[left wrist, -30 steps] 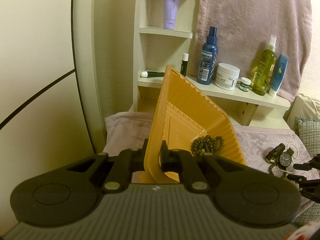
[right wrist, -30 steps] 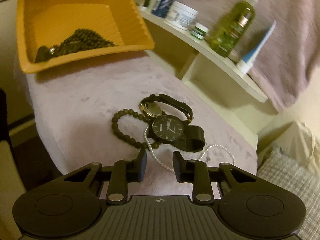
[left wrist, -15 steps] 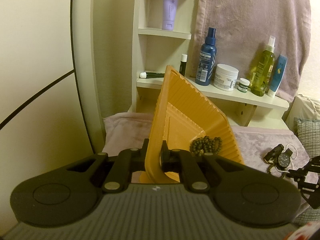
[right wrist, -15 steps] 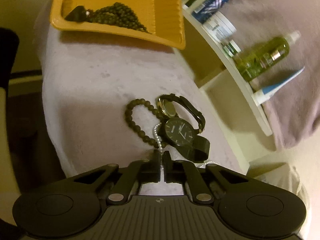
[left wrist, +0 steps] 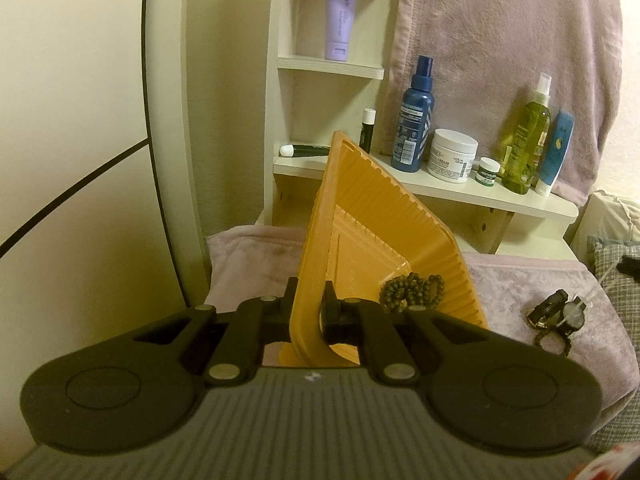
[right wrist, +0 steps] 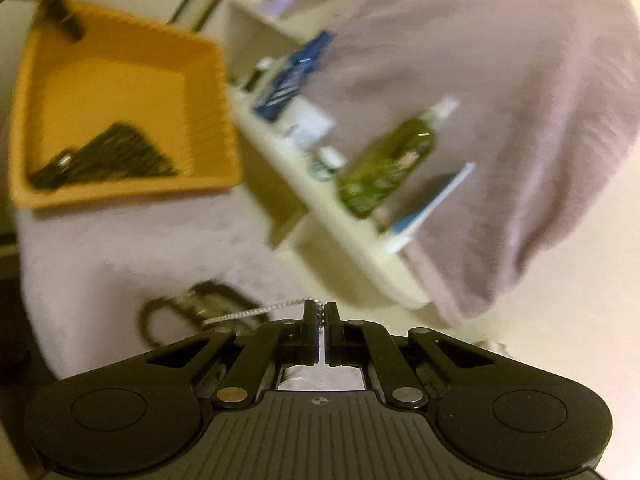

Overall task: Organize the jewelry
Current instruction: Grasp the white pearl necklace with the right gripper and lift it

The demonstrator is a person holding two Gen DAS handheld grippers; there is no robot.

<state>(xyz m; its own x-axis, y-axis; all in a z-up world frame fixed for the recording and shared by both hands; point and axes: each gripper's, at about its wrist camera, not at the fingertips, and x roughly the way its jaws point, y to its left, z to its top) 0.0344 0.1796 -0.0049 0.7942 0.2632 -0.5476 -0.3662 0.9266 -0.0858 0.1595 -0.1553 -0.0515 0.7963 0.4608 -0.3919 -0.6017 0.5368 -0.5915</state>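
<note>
My left gripper (left wrist: pixel 307 300) is shut on the near rim of an orange tray (left wrist: pixel 380 232), which it holds tilted up on the pink cloth. A dark bead necklace (left wrist: pixel 412 290) lies in the tray's low corner. My right gripper (right wrist: pixel 319 316) is shut on a thin white pearl chain (right wrist: pixel 248 313), whose strand trails left from the fingertips. Behind that strand a dark bead bracelet (right wrist: pixel 150 320) and watches (right wrist: pixel 212 300) lie blurred on the cloth. From the left wrist view the same watches (left wrist: pixel 558 312) sit at the right. The orange tray (right wrist: pixel 120 80) with beads shows upper left.
A cream shelf (left wrist: pixel 480 196) behind carries a blue spray bottle (left wrist: pixel 412 120), a white cream jar (left wrist: pixel 452 156), a green bottle (left wrist: pixel 524 148) and a blue tube (left wrist: pixel 554 152). A pink towel (left wrist: pixel 500 40) hangs above. A checked cushion (left wrist: pixel 616 264) lies right.
My right gripper closed on the pearl chain and lifted it up off the cloth, tilting as it rose. The left gripper and tray stayed still.
</note>
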